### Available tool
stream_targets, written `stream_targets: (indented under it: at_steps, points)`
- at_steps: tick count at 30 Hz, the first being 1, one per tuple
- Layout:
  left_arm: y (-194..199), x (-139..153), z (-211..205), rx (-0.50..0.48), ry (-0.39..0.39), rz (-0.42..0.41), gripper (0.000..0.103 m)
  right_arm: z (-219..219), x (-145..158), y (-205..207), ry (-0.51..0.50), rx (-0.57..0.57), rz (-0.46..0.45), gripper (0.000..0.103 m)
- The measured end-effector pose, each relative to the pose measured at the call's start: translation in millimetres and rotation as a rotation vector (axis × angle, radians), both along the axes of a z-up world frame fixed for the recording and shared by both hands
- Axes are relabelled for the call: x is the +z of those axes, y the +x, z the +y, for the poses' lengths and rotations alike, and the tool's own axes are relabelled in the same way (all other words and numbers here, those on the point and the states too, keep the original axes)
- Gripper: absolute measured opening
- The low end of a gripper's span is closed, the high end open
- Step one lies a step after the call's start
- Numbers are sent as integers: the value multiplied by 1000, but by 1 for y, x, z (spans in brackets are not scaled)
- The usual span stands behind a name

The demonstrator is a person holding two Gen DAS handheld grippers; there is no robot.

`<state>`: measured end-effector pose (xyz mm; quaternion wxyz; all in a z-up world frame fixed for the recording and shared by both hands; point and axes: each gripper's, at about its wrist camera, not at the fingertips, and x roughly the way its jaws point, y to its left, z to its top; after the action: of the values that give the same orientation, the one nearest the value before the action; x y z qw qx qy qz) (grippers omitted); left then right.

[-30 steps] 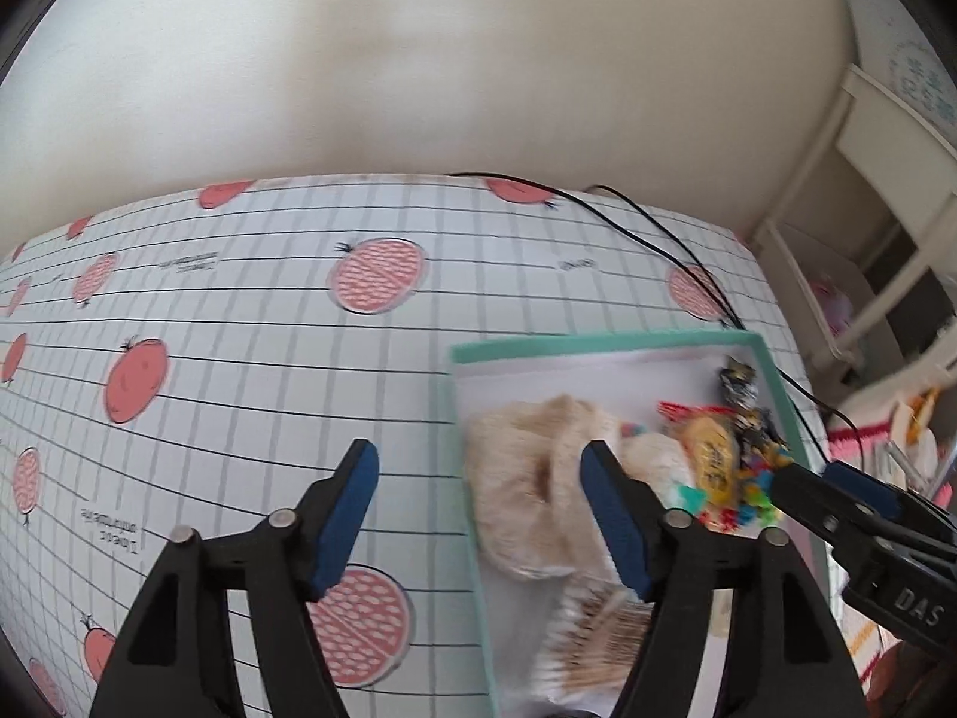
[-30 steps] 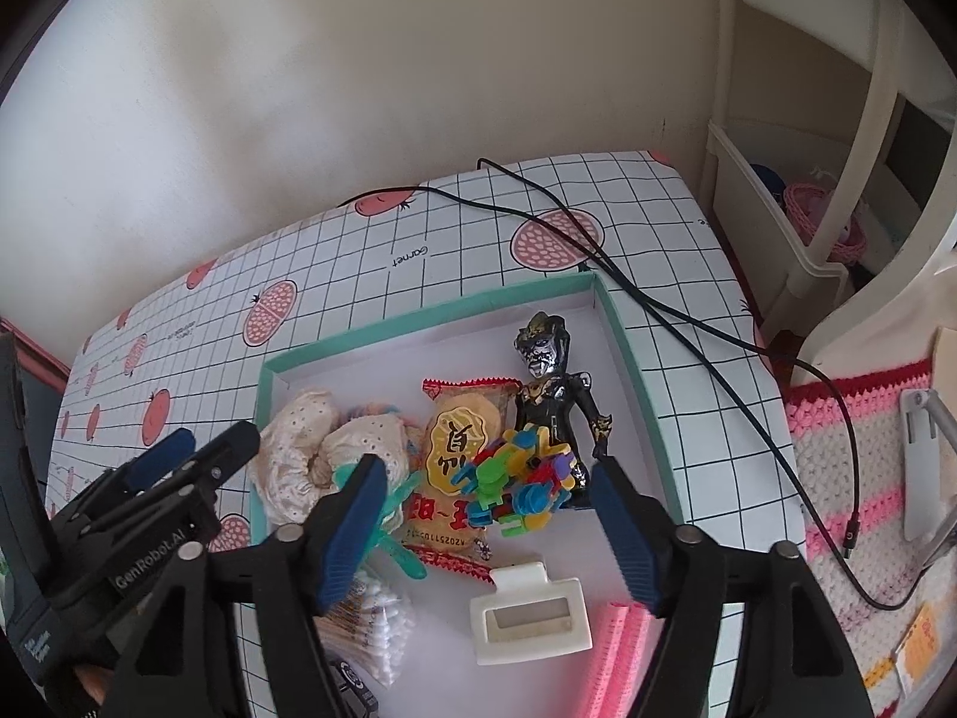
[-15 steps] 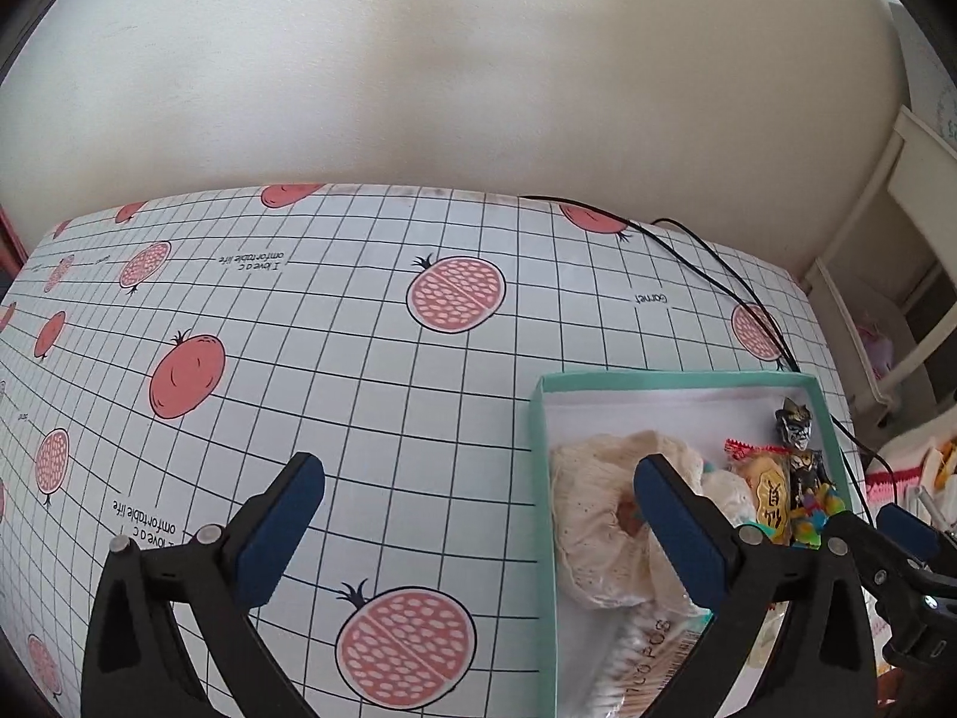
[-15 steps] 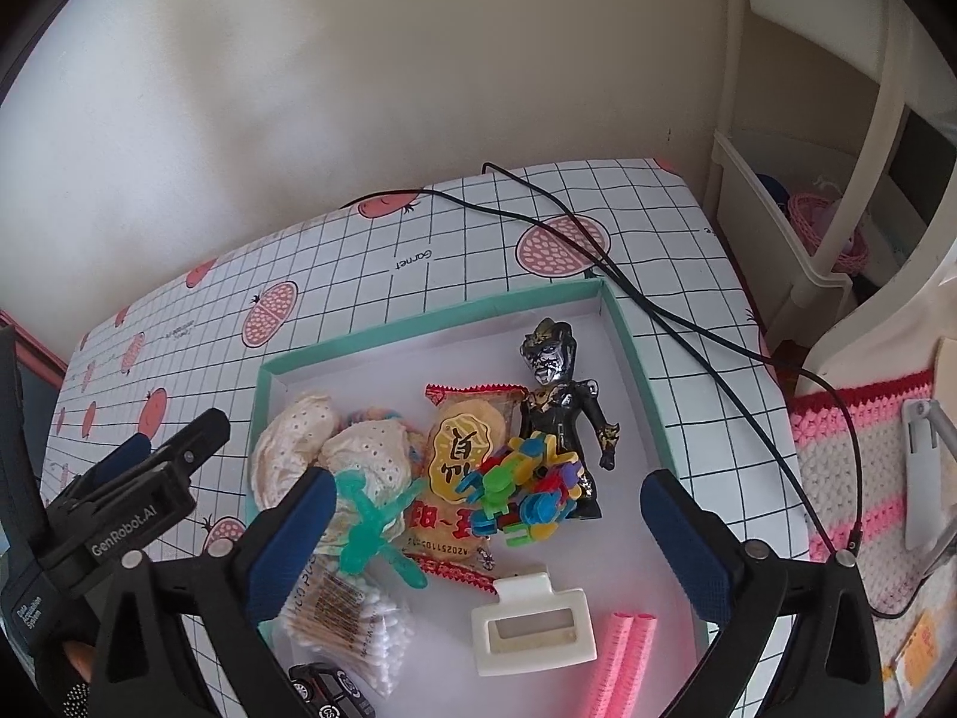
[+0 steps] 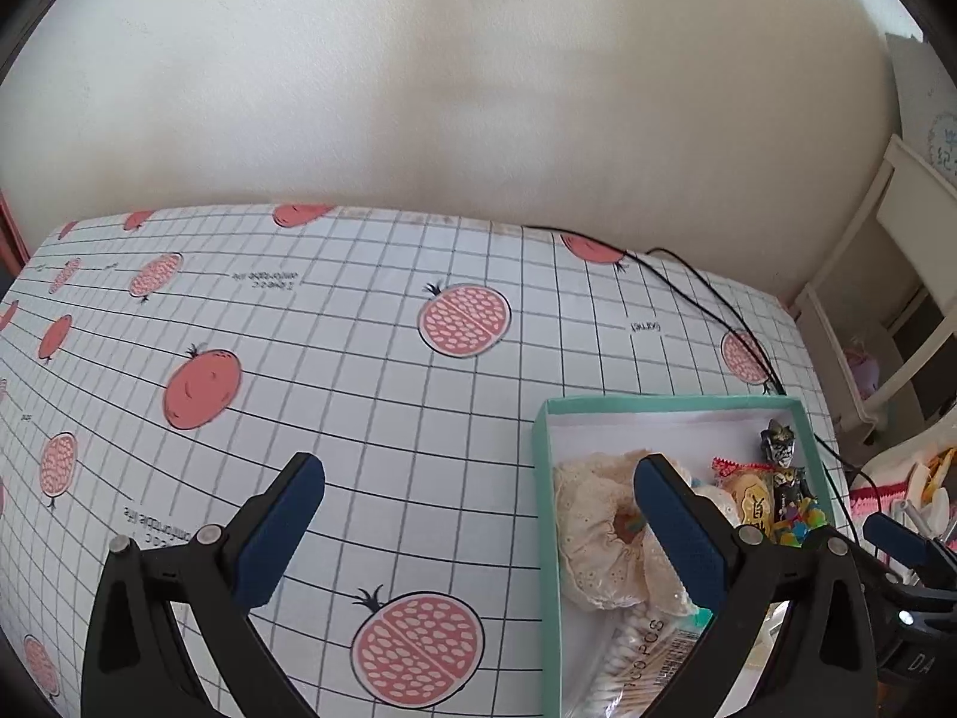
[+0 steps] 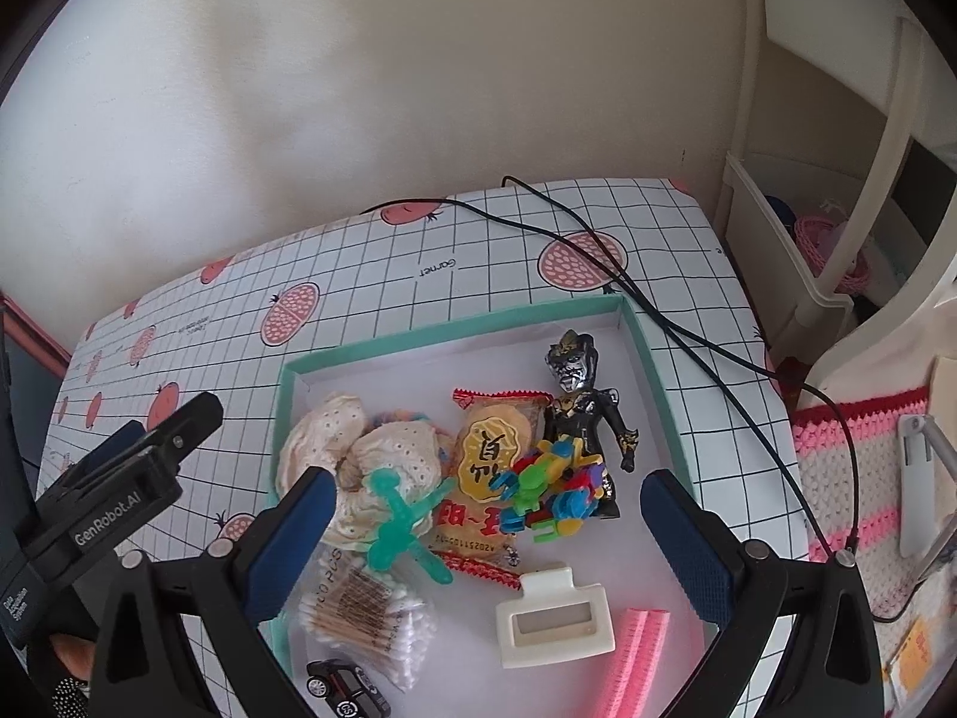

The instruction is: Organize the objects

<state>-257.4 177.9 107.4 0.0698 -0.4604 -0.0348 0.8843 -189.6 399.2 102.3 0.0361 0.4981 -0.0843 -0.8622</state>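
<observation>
Nearest, the right claw (image 6: 481,505) stands wide open over the tray (image 6: 655,359), gripping nothing; its blue ribbed pads (image 6: 688,532) frame the pile of things below. Just under it lie a white plastic hair clip (image 6: 553,619), rectangular and hollow, a pink ridged roller (image 6: 637,655) beside it, a small black toy car (image 6: 344,685) and a clear bag of cotton swabs (image 6: 359,604). Between the pads sit a translucent green plastic toy (image 6: 398,517), a crinkly snack packet (image 6: 487,466) with red serrated ends, and a clump of bright plastic blocks (image 6: 550,493) resting against a glossy black figure (image 6: 583,413) with a silver face. Cream eyelet-lace scrunchies (image 6: 353,455) fill the tray's left side.

The left claw (image 5: 478,523) is likewise spread wide and empty; its left pad hangs over the bench (image 5: 359,359), its right pad over the scrunchies at the tray's left edge. That tray is a shallow teal-rimmed box with a white floor.

Beyond, the bench cover is a white grid printed with pomegranates. A thin black cable (image 6: 598,245) trails across it past the tray's far right corner. A plain cream wall (image 6: 418,60) stands behind.
</observation>
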Motion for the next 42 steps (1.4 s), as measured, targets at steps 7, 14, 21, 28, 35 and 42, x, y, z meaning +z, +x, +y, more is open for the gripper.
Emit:
stream_targets:
  at_steps: [7, 14, 21, 28, 35, 42]
  points:
    - [15, 19, -14, -2, -16, 32, 103, -8, 19, 15, -3, -1, 23, 103]
    - [36, 48, -34, -32, -11, 79, 103, -20, 47, 37, -1, 6, 58, 103]
    - [66, 71, -53, -6, -49, 135, 103, -35, 72, 66, 17, 21, 90, 103]
    - [106, 80, -71, 15, -58, 148, 103, -45, 89, 107, 23, 30, 132, 103]
    - [146, 69, -89, 7, -55, 136, 103, -51, 81, 150, 26, 35, 138, 103]
    - [189, 57, -101, -14, -76, 157, 103, -58, 66, 187, 21, 42, 156, 103]
